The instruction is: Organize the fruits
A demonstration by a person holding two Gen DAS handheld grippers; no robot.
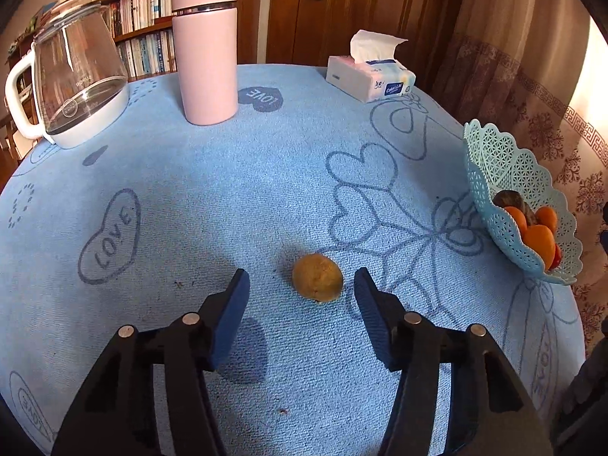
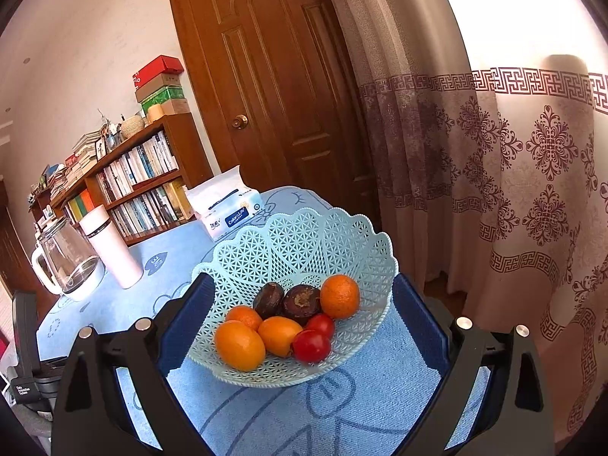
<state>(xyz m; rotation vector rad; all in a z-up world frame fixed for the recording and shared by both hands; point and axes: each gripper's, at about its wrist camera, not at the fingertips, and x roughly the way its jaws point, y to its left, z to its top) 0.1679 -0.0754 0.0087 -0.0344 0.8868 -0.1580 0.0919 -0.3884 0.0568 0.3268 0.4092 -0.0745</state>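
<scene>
A brownish-yellow round fruit [image 1: 317, 278] is seen only in the left wrist view, lying low at centre on the blue-clothed worktop [image 1: 190, 197], with a glass kettle [image 1: 74, 76] at upper left, a pink flask [image 1: 207, 49] beside it, and a tissue pack [image 1: 370, 76] at upper centre. The pale blue lattice basket [image 1: 505, 174] is cut off at that view's right edge; its contents are fully shown only in the right wrist view: oranges [image 2: 339, 295], two dark fruits [image 2: 301, 303] and two red ones [image 2: 311, 345].

The jaws of the left gripper [image 1: 302, 279] stand partly open either side of the lone fruit, pads apart from it. The jaws of the right gripper [image 2: 300, 285] are spread wide around the basket [image 2: 296, 243]; whether the pads touch its rim cannot be told.
</scene>
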